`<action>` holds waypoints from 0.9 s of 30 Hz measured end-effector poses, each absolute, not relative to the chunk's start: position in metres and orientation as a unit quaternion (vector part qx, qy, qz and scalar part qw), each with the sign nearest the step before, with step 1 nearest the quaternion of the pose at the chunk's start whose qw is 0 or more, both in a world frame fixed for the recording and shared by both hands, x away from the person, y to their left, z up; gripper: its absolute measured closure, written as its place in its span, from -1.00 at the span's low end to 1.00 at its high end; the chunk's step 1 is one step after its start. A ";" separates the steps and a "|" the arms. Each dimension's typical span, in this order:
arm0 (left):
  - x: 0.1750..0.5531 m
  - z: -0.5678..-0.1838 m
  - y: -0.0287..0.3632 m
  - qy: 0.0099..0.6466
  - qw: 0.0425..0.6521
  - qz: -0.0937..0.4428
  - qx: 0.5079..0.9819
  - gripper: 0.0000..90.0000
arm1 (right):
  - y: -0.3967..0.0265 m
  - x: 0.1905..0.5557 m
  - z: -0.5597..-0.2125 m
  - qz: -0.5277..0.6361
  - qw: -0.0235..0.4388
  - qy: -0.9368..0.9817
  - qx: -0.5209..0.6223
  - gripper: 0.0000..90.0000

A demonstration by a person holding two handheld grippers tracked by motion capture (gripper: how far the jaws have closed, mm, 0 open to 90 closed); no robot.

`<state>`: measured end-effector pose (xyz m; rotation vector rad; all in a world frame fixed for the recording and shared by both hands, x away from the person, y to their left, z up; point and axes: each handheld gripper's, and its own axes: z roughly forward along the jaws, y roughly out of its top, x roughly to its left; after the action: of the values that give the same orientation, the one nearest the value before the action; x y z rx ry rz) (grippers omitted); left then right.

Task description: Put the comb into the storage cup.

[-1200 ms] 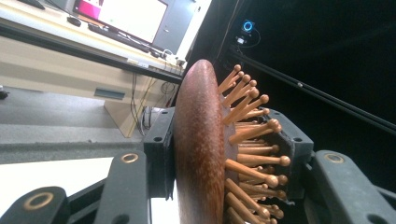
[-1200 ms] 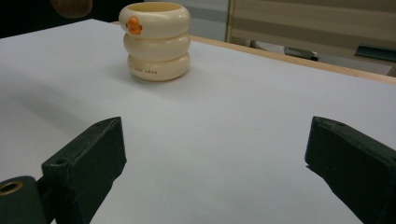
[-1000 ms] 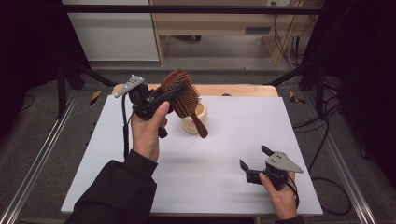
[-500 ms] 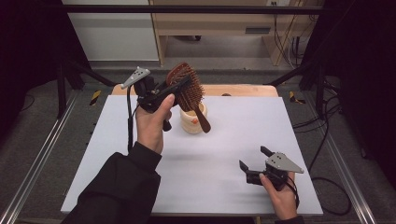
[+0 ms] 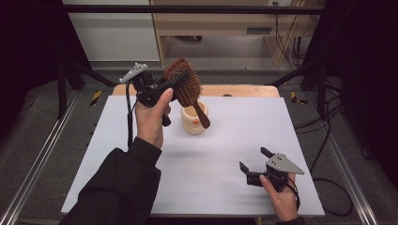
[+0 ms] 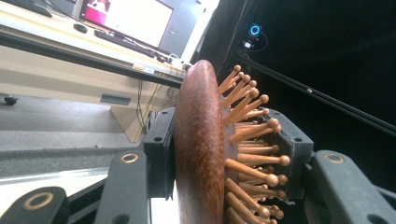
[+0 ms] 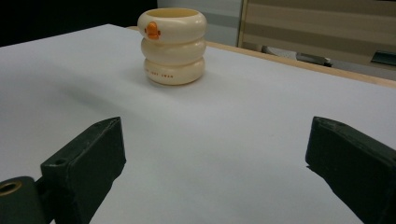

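Jaws first: from the high view, my left gripper [image 5: 174, 84] pinches the head of a reddish-brown wooden paddle hairbrush with wooden pins [image 5: 187, 91], held in the air over the far edge of the white table [image 5: 211, 164], its handle slanting down in front of a cream ringed cup with an orange duck bill [image 5: 195, 119]. My right gripper [image 5: 256, 164] rests near the near right corner, jaws spread, holding nothing.

Left gripper view: both pads clamp the brush head, one on its smooth back, one among the pins.

Right gripper view: the cup stands upright, well apart from the spread jaws.

I judge the brush is mid-carry; next I must stand its handle in the cup's mouth.
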<state>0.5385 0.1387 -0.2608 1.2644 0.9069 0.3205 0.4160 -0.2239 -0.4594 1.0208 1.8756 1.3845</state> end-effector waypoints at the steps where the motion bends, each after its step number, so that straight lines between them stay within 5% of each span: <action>1: 0.539 -0.260 0.139 0.408 0.701 0.144 0.567 0.12 | -0.224 0.416 -0.459 0.520 0.294 0.704 0.383 -0.89; 27: 0.579 -0.255 0.144 0.428 0.695 0.156 0.557 0.12 | -0.225 0.417 -0.460 0.520 0.293 0.705 0.383 -0.89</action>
<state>0.5787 0.1441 -0.2549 1.2420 0.9541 0.3471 0.4165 -0.2249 -0.4604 1.0208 1.8785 1.3842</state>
